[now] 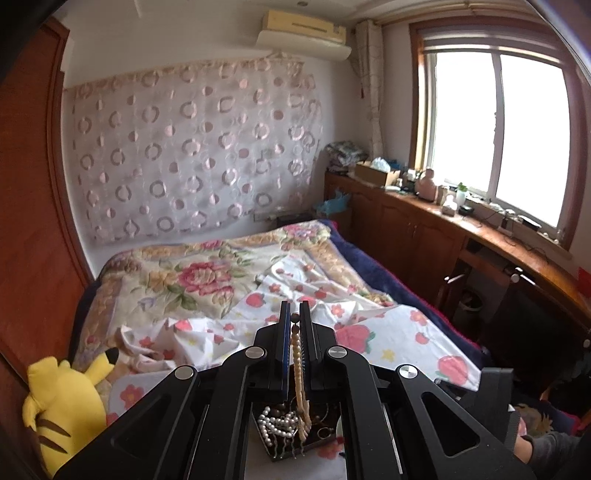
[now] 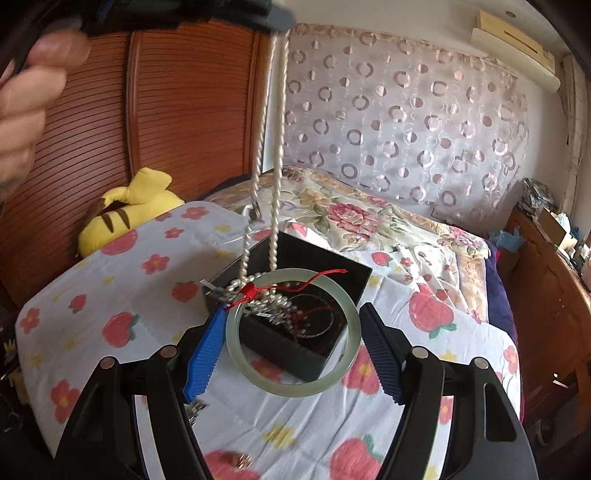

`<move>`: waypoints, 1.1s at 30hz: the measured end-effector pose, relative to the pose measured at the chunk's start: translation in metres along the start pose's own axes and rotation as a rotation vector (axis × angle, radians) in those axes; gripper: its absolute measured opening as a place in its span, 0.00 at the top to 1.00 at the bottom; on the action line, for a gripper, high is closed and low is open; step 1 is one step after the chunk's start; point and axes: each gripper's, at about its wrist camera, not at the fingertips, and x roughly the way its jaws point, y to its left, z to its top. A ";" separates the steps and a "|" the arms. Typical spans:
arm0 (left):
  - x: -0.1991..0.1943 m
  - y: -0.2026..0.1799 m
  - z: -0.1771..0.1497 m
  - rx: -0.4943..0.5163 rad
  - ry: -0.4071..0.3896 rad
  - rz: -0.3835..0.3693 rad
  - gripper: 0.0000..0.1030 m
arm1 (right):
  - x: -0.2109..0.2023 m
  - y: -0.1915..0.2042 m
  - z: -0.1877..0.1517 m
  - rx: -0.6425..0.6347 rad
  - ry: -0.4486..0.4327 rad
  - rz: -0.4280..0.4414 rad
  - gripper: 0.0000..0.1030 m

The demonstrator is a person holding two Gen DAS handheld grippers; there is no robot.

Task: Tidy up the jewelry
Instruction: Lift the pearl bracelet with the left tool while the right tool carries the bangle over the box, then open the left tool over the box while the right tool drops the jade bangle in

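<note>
My left gripper (image 1: 294,314) is shut on a cream bead necklace (image 1: 297,365) and holds it up high. The strand hangs down into a black jewelry box (image 1: 295,424) that holds a white pearl strand (image 1: 277,421) and other tangled pieces. In the right wrist view the left gripper (image 2: 273,18) is at the top, and the twisted necklace (image 2: 275,155) drops into the box (image 2: 291,295). A pale green jade bangle (image 2: 293,332) with a red cord (image 2: 251,290) sits between my right gripper's blue fingers (image 2: 207,354). My right gripper (image 2: 291,328) is open, jaws wide around the bangle, not pressing it.
The box stands on a strawberry-print cloth (image 2: 110,295) over a small table beside the bed (image 1: 207,273). A yellow plush toy (image 2: 129,210) lies at the left by the wooden wardrobe (image 2: 177,110). A wooden counter (image 1: 480,229) runs under the window.
</note>
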 end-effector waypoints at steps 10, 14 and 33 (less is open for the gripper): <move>0.042 0.022 -0.041 -0.054 0.080 0.015 0.96 | 0.033 -0.023 0.006 0.052 0.023 -0.001 0.28; 0.058 0.032 -0.065 -0.074 0.124 0.016 0.95 | 0.044 -0.028 0.010 0.058 0.034 0.004 0.28; 0.060 0.067 -0.132 -0.123 0.137 0.100 0.13 | 0.075 -0.019 0.023 0.047 0.064 -0.001 0.28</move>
